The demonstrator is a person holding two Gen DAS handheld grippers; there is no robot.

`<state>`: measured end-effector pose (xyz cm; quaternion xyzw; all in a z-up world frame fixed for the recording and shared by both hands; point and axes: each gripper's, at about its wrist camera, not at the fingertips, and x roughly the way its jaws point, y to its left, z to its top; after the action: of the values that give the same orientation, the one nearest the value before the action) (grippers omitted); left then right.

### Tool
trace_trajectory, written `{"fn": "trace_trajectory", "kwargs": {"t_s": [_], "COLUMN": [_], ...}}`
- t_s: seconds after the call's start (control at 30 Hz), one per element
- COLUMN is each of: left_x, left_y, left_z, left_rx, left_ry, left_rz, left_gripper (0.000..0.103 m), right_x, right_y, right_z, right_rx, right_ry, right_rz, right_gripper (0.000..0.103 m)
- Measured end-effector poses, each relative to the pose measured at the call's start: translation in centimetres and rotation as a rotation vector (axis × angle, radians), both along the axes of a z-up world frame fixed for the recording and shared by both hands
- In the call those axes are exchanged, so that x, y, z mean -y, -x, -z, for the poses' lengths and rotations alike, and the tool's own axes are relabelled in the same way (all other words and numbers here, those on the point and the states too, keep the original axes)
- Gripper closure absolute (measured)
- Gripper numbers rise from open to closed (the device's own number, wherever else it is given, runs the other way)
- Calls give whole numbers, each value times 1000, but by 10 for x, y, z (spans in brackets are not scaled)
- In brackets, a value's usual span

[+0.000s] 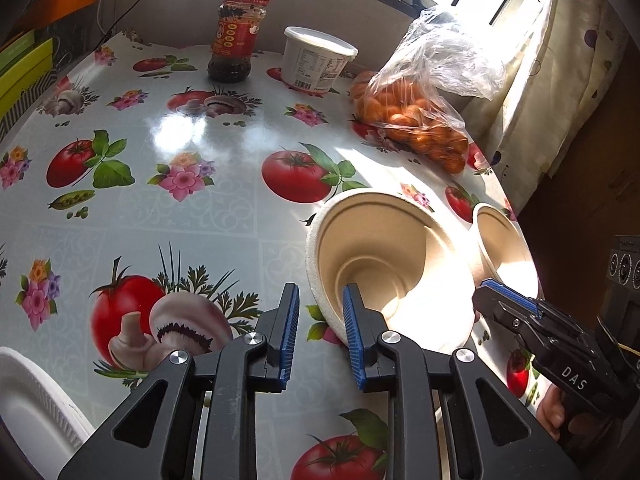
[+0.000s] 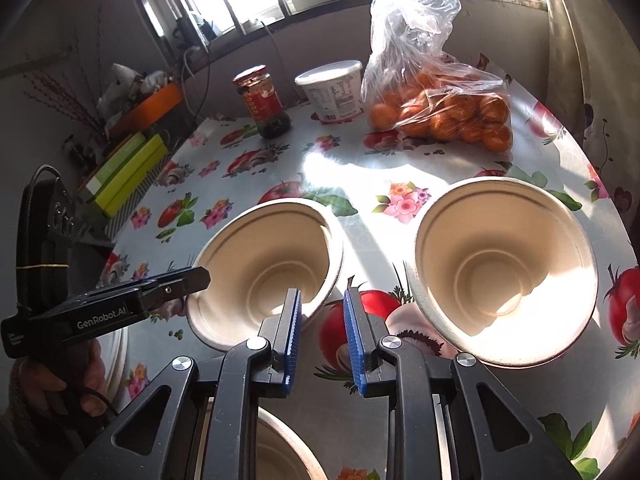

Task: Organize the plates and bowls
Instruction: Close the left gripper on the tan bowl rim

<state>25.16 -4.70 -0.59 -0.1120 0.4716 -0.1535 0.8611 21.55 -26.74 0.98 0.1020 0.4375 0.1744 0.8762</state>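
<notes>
Two beige paper bowls stand upright on the tomato-print table. In the right wrist view the left bowl (image 2: 264, 264) and the right bowl (image 2: 504, 268) sit side by side. My right gripper (image 2: 320, 312) is open and empty, its left finger over the left bowl's near rim, its right finger outside. My left gripper (image 1: 320, 316) is open and straddles that same bowl's (image 1: 384, 256) near rim; the second bowl (image 1: 500, 240) lies beyond. A third bowl (image 2: 280, 448) shows under the right gripper. A white plate (image 1: 36, 396) lies at bottom left.
At the table's far side stand a red-lidded sauce jar (image 1: 236, 36), a white lidded tub (image 1: 316, 58) and a plastic bag of oranges (image 1: 416, 116). Green boxes (image 2: 124, 172) and an orange bin lie off the left edge. A curtain (image 1: 560, 92) hangs at right.
</notes>
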Motion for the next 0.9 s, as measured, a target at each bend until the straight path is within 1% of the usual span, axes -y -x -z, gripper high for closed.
{"fn": "trace_trajectory", "kwargs": {"t_s": [0.17, 0.3, 0.43, 0.67, 0.9], "left_x": [4, 4, 4, 3, 4], "left_y": [-3, -3, -3, -1, 4], "left_z": [1, 2, 2, -2, -10], "left_rx": [-5, -6, -4, 5, 17], "left_ry": [-7, -7, -7, -7, -7], "left_rz": [16, 18, 12, 6, 9], "left_gripper": [79, 88, 89, 89, 89], "right_x": [-2, -4, -4, -1, 1], "right_y": [-5, -6, -6, -6, 0], "right_z": [4, 6, 8, 10, 2], "right_rx": [-12, -16, -20, -26, -6], "right_ry": [-2, -8, -8, -26, -36], "right_rz": [-9, -8, -1, 7, 17], "right_gripper": [81, 82, 86, 86, 86]}}
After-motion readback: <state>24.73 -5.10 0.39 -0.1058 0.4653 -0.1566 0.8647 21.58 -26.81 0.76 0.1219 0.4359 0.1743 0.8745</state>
